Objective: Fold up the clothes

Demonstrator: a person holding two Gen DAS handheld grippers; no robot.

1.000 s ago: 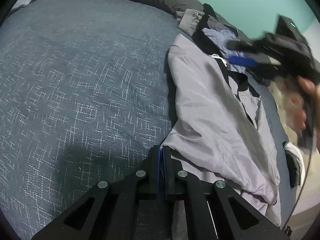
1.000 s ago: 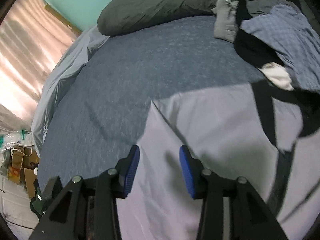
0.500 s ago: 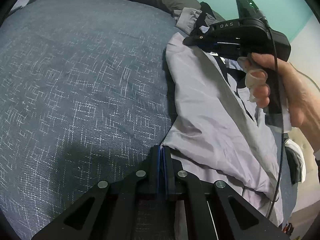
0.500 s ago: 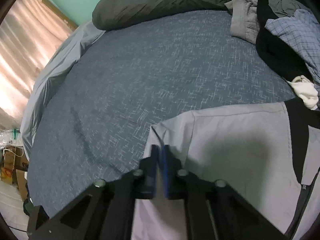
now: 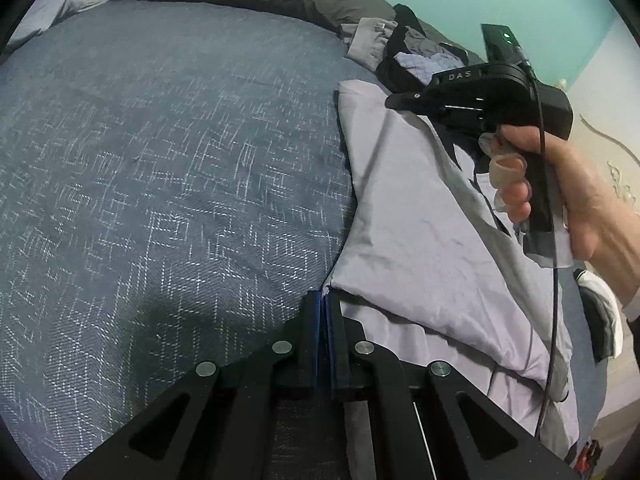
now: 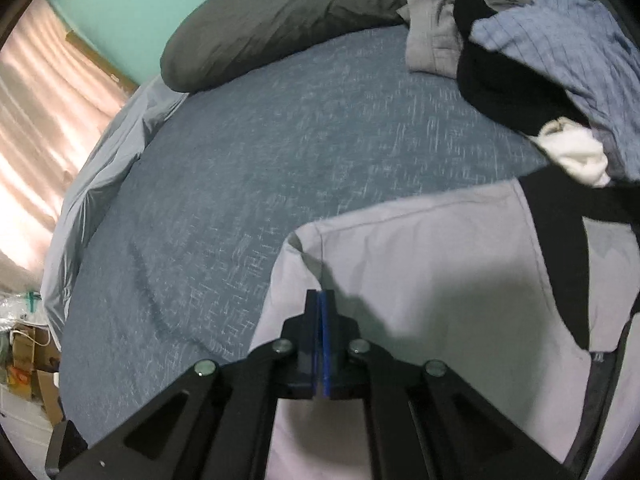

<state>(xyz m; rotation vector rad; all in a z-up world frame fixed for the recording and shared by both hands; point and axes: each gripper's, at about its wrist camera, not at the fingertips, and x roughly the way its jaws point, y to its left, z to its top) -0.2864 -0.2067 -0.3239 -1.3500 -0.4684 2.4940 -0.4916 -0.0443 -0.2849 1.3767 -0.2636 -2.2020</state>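
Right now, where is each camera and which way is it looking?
Left wrist: sits on the left gripper, looking across the bed; shows its shut fingers pinching the grey garment, plus the person's hand holding the right gripper.
Right wrist: sits on the right gripper, facing the pillow; shows its shut fingers on the garment.
Shared: bed, garment, pillow, clothes pile.

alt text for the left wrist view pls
The left hand-held gripper is shut on the near corner of a light grey garment on a blue bedspread. A hand holds the right hand-held gripper over its far edge, a clothes pile behind.
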